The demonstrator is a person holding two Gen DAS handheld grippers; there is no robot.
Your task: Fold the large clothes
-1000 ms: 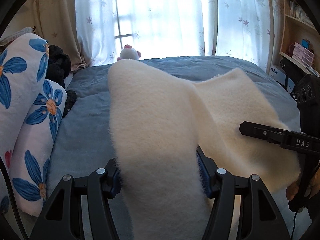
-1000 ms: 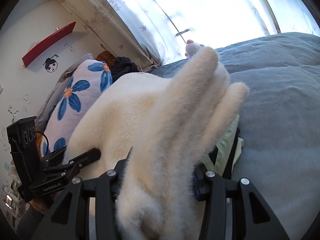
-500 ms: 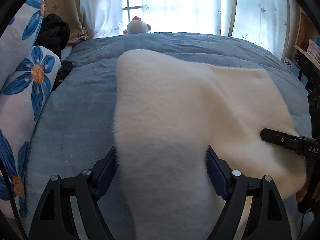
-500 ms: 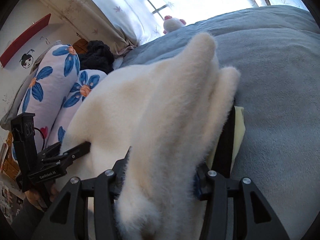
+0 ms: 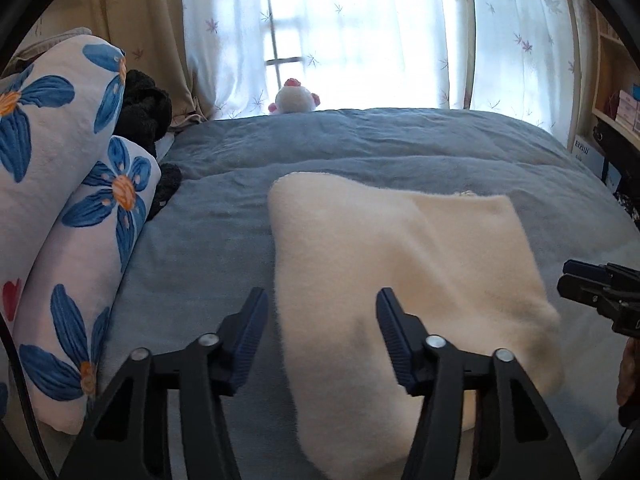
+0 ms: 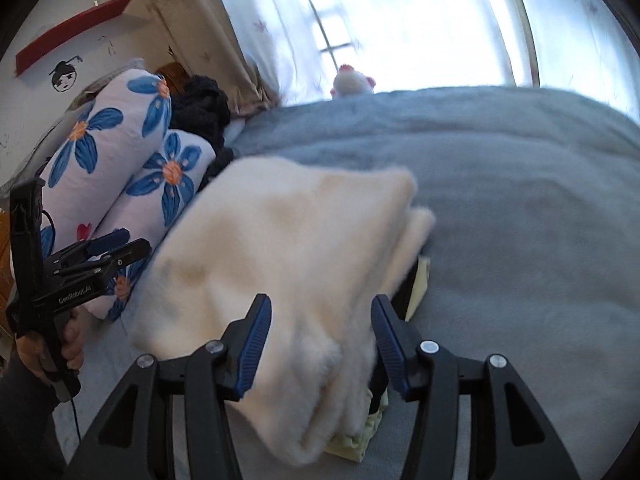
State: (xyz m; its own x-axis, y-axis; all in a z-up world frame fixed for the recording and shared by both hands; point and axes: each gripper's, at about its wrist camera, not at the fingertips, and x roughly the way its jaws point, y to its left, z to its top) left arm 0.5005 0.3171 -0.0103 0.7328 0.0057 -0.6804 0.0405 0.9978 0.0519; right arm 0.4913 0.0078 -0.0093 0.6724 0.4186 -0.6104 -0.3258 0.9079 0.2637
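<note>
The cream fleece garment (image 5: 400, 264) lies folded on the blue bedspread (image 5: 360, 140), its near edge running between the fingers of both grippers. On the left gripper (image 5: 320, 332) the jaws are closing; the fleece sits between them, but the left pad stands clear of the fabric with bedspread visible in the gap, so no grip is made. On the right gripper (image 6: 316, 340) the jaws are opening; the thick folded edge of the garment fills the space between the pads, and whether they press on it cannot be told. A pale yellow-green item (image 6: 420, 284) protrudes from under the garment on the right side. Two floral pillows (image 5: 60, 200) lie along the left of the bed. A plush toy (image 5: 294, 98) sits at the far edge near the window.
</note>
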